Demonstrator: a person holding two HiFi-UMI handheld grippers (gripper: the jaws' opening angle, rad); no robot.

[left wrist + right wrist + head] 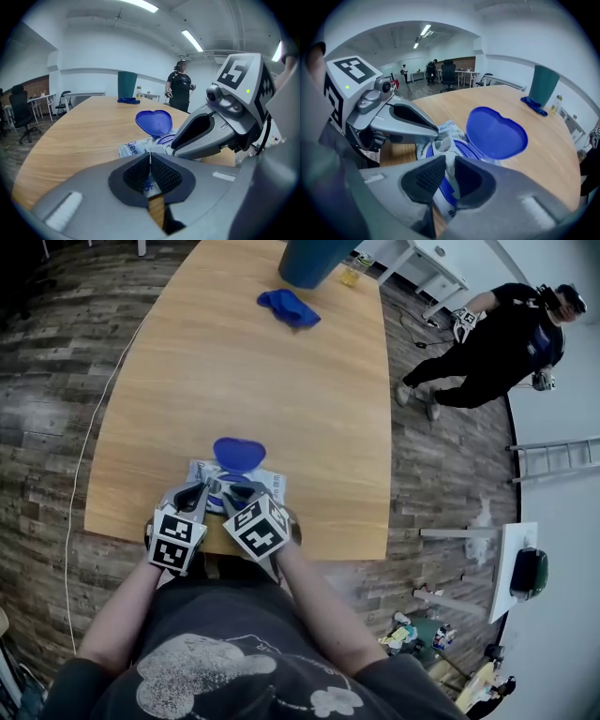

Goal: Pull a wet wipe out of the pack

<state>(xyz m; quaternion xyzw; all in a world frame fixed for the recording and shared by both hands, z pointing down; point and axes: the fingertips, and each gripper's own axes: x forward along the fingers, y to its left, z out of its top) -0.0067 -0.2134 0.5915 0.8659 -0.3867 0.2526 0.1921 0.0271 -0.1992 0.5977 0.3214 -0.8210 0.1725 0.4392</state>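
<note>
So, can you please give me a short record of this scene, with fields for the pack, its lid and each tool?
pack: on the table, at its near edge
lid: blue, flipped open
left tool: shut on the pack's edge
right tool: shut on a white wipe at the opening
far end: blue cloth, teal bin

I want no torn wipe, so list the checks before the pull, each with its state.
1. Lid open: ok, it stands up behind the opening.
2. Left gripper shut on the pack: ok, it pinches the pack's edge.
3. Wipe in right gripper: ok, it fills the gap between the jaws.
4. Grip firm enough to pull: cannot tell.
5. Pack on table: ok, but close to the near edge.
</note>
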